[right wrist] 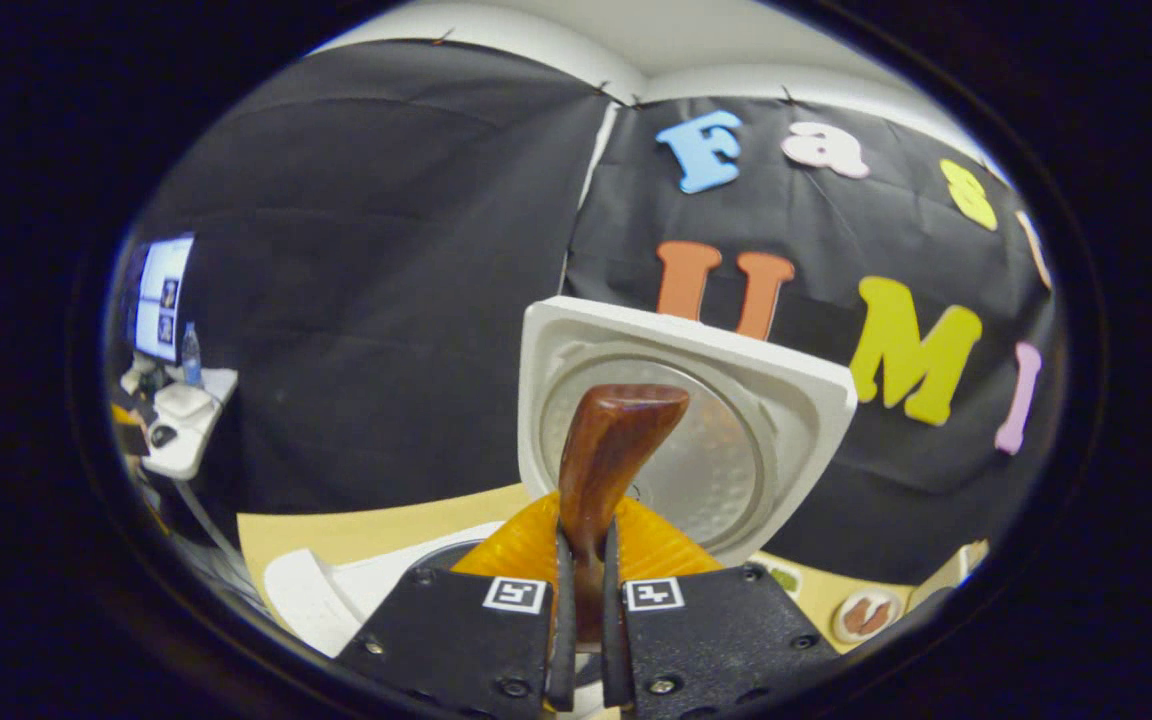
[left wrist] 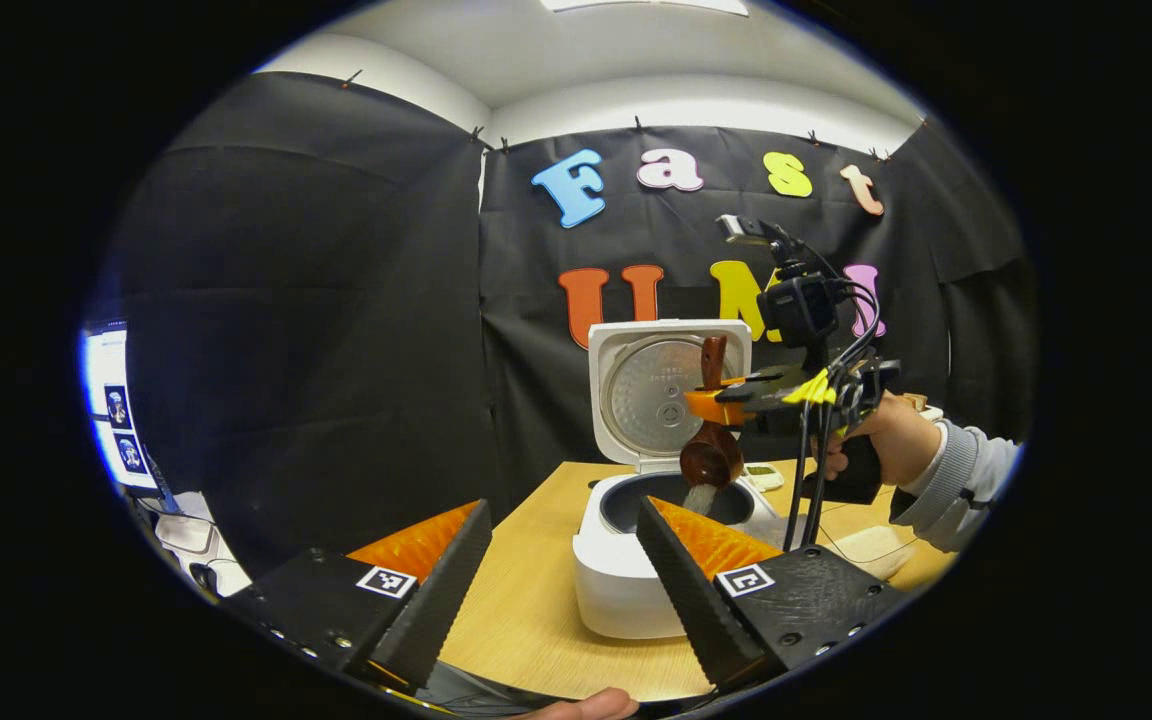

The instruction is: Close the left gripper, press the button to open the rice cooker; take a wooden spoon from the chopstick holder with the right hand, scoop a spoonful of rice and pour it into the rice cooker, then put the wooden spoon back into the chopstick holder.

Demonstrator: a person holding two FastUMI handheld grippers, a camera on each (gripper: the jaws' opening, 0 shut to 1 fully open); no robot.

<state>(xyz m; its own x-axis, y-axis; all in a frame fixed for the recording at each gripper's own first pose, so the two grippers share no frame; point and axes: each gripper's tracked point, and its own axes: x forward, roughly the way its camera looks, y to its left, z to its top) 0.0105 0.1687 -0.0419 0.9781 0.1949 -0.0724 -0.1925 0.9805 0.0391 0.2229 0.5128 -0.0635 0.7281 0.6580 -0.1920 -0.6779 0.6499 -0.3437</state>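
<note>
The pour is judged to be under way. In the left gripper view, the right tool (left wrist: pixel 711 405) is seen over the open rice cooker (left wrist: pixel 626 570), its two fingers pressed on the handle of the wooden spoon (left wrist: pixel 711 455). The spoon's long axis is held close to upright, handle end up and bowl down, the bowl just above the inner pot's mouth and in front of the raised lid (left wrist: pixel 651 390). A pale stream of rice (left wrist: pixel 700 498) is seen falling from the bowl into the pot. The hand (left wrist: pixel 886 440) holding that tool is reached in from the right side of the tabletop (left wrist: pixel 526 590).

In the right gripper view, the right tool (right wrist: pixel 583 590) is seen clamped on the spoon handle (right wrist: pixel 608 450), which rises between the fingers with the lid's inner plate (right wrist: pixel 726 470) behind it.

The left tool (left wrist: pixel 561 590) is held back from the cooker with its jaws apart and nothing between them; the cooker lies straight ahead of it, beyond the fingertips.

The chopstick holder cannot be made out with certainty in either view. The return of the spoon is judged to depend on the same near-vertical axis being kept, so that the spoon can be lowered into the holder, a move for which the right hand is the one already engaged.
</note>
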